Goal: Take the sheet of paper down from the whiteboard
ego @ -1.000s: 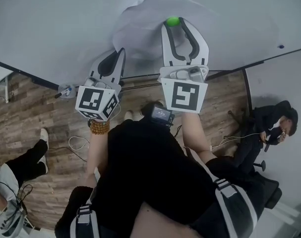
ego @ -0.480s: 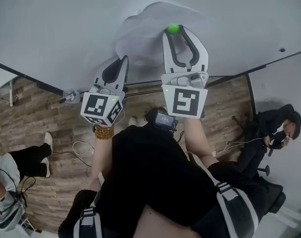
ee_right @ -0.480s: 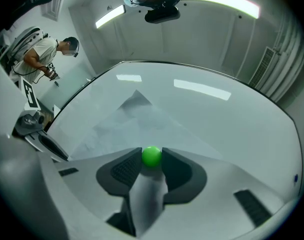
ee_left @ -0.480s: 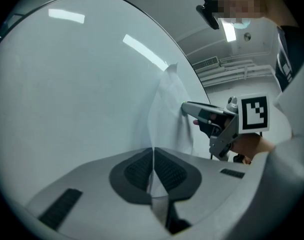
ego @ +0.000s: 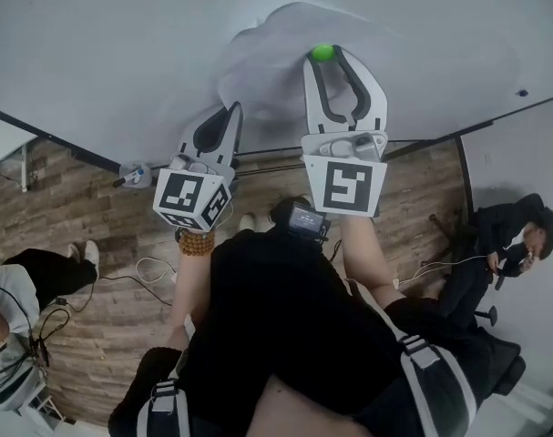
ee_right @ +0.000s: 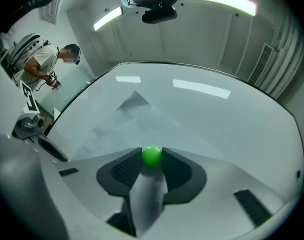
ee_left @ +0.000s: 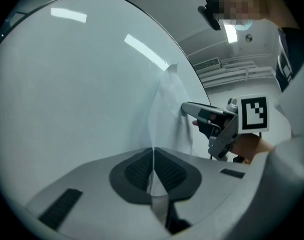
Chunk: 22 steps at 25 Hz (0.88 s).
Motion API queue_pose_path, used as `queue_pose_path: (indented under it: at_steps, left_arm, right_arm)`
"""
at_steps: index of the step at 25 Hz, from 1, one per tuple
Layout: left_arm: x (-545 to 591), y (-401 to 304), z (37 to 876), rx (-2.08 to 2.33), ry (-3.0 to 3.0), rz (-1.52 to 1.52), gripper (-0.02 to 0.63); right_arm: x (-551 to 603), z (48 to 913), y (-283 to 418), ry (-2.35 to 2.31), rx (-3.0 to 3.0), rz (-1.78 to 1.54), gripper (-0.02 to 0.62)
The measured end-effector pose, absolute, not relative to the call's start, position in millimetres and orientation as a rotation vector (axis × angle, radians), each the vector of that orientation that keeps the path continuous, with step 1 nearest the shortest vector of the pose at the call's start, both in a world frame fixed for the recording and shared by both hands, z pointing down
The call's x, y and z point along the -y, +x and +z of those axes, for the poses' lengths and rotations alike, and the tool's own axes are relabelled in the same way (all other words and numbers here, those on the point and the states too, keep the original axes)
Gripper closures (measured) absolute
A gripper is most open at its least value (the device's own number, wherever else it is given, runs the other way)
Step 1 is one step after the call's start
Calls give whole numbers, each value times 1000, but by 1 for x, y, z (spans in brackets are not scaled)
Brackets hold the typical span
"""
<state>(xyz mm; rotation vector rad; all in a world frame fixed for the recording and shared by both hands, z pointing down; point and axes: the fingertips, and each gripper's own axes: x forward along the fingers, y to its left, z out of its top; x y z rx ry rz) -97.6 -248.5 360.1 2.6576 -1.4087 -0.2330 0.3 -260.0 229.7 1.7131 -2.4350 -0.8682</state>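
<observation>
Left claw (ee_left: 153, 160) is pinched tight on the near edge of the sheet of paper (ee_left: 169, 111), pads together w/ only the thin sheet between. Right claw (ee_right: 152, 160) is clamped on the green magnet (ee_right: 152, 155) that pins the sheet to the whiteboard (ee_right: 232, 114). The sheet is on the board but bulges off it. Risks, prob.: if the left claw pulls before the magnet lifts, the paper could tear at the pin or slip out of the pads. The round magnet could pop out of the right claw & drop. Once freed, the sheet hangs by one edge only, so it may flop or crease. No containers in view, so nothing to report there.
</observation>
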Motion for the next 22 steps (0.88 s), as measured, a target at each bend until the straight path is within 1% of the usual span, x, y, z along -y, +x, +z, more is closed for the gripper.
queue_pose_path:
  at_steps: [17, 22]
  left_arm:
    - [257, -99, 364, 1451, 2603, -260, 594]
    - [258, -99, 364, 1432, 2566, -308, 594]
  right_arm:
    - [261, 232, 0, 1695, 2467, -845, 477]
    - [262, 231, 1, 1686, 2460, -854, 477]
